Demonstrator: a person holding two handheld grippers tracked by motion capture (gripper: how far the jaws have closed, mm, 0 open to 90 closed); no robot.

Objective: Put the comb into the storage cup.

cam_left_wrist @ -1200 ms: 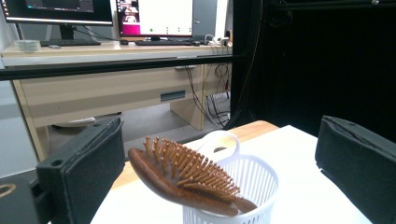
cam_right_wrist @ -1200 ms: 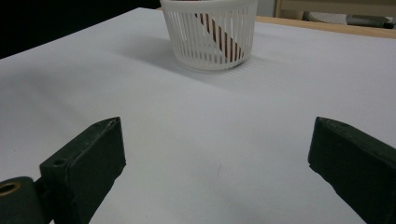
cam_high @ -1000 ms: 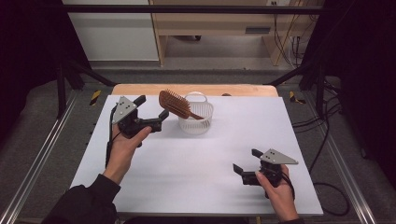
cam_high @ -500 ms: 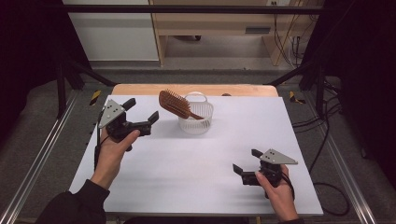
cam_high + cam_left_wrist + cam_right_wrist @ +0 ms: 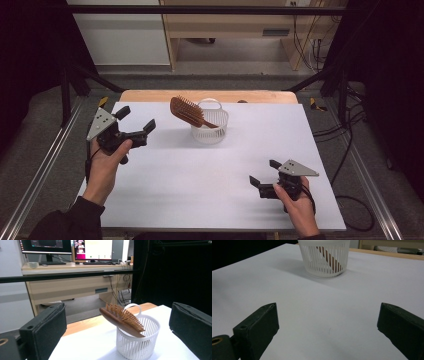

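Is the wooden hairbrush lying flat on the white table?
No, the hairbrush stands tilted in the white basket, handle end down, its head sticking out over the rim.

Reddish-brown wooden hairbrush (image 5: 189,112) with lighter tan bristles. Round white plastic basket (image 5: 209,128), ribbed with thin vertical slats. Plain white rectangular tabletop (image 5: 210,180), pale wood edge at the far side. Black jaws and grey plates on both grippers.

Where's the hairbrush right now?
High view: the hairbrush leans handle-down in the white basket at the table's far centre, head sticking out toward the open left gripper.
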